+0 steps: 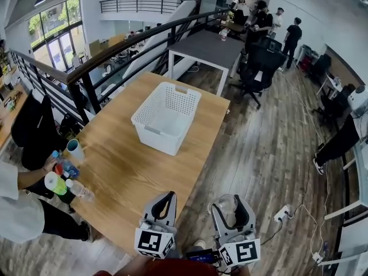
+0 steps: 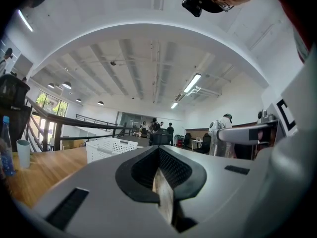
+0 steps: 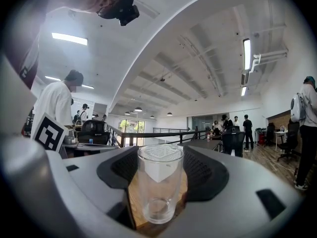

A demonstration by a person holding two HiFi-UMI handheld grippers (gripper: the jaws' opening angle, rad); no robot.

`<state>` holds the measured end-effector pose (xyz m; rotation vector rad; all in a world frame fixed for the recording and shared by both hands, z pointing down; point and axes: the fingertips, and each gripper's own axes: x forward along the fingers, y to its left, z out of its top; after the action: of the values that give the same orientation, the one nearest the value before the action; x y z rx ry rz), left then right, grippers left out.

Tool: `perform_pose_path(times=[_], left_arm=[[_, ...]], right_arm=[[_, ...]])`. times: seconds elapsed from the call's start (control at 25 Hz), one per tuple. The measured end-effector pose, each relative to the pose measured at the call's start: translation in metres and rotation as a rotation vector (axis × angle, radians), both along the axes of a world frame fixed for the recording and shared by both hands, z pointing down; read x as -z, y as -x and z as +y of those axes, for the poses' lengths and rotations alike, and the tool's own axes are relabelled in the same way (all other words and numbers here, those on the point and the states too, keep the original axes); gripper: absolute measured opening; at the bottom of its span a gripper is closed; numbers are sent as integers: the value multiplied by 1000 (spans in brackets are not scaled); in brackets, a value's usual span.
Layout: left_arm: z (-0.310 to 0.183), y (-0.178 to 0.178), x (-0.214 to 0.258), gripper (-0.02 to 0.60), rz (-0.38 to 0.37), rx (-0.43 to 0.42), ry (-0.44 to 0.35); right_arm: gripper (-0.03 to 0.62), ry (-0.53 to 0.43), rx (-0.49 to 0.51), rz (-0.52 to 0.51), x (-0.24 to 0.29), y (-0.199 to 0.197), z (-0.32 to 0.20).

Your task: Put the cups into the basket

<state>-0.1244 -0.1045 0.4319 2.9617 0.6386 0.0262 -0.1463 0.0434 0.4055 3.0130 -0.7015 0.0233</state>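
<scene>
Two cups are in sight. One is a clear glass cup (image 3: pixel 158 192), empty and upright, pinched between the two jaws of the right claw (image 3: pixel 159 158); the ribbed pads sit against its sides. In the head view that glass cup (image 1: pixel 226 207) and the right claw (image 1: pixel 230 202) are held just past the near edge of the wooden bench (image 1: pixel 132 171), over the plank floor. The other is a white cup (image 1: pixel 75 149) with a teal inside, standing upright at the bench's left edge, well apart from the one white slatted basket (image 1: pixel 167 117), which sits empty near the middle of the bench. The left claw (image 2: pixel 161 170) has its jaws pressed together with nothing between them, only a thin slit of wood grain showing. In the head view the left claw (image 1: pixel 168 196) hangs over the near corner of the bench, beside the right one. From the left gripper view the basket (image 2: pixel 111 148) stands ahead and the white cup (image 2: pixel 23 153) far to the left, next to a blue bottle (image 2: pixel 5 148). A person's hand (image 1: pixel 50 164) at the left edge is among a cluster of at least three bottles (image 1: pixel 56 183); their exact number is hard to make out.
</scene>
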Motion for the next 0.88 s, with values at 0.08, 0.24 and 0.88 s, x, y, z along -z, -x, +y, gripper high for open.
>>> perform_pose_path(times=[0.08, 0.24, 0.88], left_arm=[[5, -2, -1, 6, -1, 6, -5], [13, -12, -4, 6, 3, 43, -13], [137, -64, 4, 6, 12, 9, -53]], right_arm=[[276, -7, 7, 4, 0, -4, 5], [276, -23, 30, 13, -3, -16, 18], [276, -50, -5, 7, -7, -58, 141]])
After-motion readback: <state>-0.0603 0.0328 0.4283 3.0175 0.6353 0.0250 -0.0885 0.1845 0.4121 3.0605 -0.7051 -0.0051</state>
